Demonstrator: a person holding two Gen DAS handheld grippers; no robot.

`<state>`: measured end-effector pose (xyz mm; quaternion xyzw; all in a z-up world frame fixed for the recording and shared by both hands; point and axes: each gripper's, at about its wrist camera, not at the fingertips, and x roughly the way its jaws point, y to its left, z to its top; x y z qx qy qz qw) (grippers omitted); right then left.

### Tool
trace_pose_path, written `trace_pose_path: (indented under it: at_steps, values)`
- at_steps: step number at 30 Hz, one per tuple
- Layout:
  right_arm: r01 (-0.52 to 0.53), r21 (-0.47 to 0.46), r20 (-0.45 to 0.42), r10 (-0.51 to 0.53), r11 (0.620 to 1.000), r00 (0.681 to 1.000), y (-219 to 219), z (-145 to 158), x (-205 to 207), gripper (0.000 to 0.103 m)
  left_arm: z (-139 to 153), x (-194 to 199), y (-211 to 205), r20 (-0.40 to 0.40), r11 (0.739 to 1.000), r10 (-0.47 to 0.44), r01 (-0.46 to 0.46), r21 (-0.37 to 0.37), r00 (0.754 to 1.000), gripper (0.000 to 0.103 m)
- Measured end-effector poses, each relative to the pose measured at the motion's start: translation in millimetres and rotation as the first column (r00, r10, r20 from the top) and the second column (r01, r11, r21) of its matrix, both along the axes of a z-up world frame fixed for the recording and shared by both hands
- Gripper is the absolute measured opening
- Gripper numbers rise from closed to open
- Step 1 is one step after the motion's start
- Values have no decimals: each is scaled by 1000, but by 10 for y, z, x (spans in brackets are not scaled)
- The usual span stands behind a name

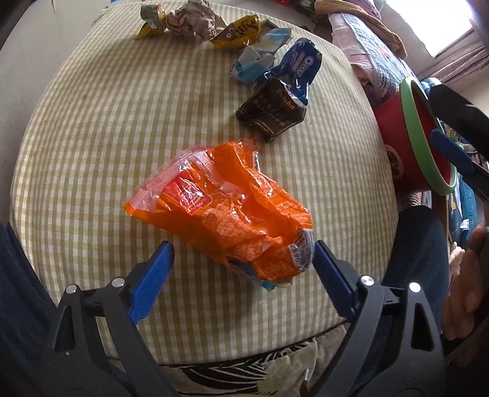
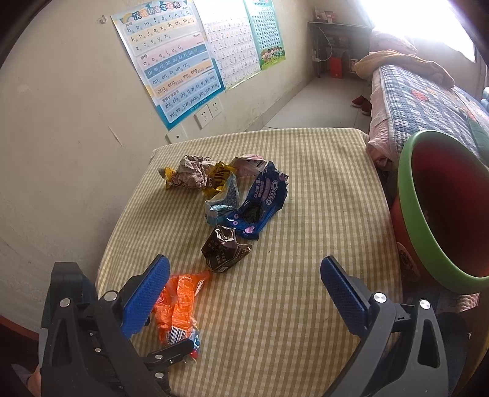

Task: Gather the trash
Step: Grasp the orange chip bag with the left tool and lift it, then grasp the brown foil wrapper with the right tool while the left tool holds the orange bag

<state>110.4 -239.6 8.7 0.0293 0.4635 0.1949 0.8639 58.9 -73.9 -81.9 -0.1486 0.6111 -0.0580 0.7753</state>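
- Trash lies on a table with a yellow and white checked cloth (image 1: 91, 122): a bunch of crinkly snack wrappers.
- Nearest is an orange wrapper (image 1: 226, 207). It lies flat on the cloth, apart from the other wrappers.
- The left gripper (image 1: 241, 259) is right over the near end of the orange wrapper. Its two blue fingers (image 1: 149, 281) are spread wide, one on each side of that end. The right-side finger is at the wrapper's edge; I cannot tell if it touches. Nothing is pinched.
- Next comes a dark brown wrapper (image 1: 272, 113), crumpled, a little way past the orange one.
- A blue Oreo wrapper (image 1: 301, 65) touches the brown one on its far side.
- A light blue wrapper (image 1: 259, 58) sits just beside the Oreo one.
- A yellow wrapper (image 1: 237, 32) and a grey crumpled paper ball (image 1: 191, 21) lie at the far end of the pile.
- A red bin with a green rim (image 2: 428, 226) stands tilted at the right edge of the table.
- The right gripper (image 2: 244, 281) is above the cloth, between the wrappers and the bin. Its fingers are spread wide too and hold nothing.
- On the wall behind the table hang letter posters (image 2: 171, 61).
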Motion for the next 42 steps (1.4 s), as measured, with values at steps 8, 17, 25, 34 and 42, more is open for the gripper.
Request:
trace_pose_path:
  at_steps: [8, 17, 25, 34, 42]
  values:
    - [-7, 8, -38, 8, 1000, 999, 49, -155, 142, 96, -88, 65, 196, 6, 998, 42, -42, 41, 999, 38]
    - [-49, -10, -86, 48, 999, 995, 333, -463, 351, 92, 122, 51, 516, 112, 994, 51, -61, 90, 992, 35]
    - [-80, -99, -152, 65, 992, 986, 517, -891, 584, 67, 183, 86, 826, 161, 992, 105, -115, 58, 981, 35]
    - [-118, -119, -171, 97, 986, 981, 648, -1031, 649, 38, 143, 145, 799, 164, 993, 106, -112, 25, 981, 35]
    - [-119, -110, -148, 102, 987, 984, 674, -855, 590, 37, 238, 115, 808, 191, 993, 110, -114, 9, 975, 35]
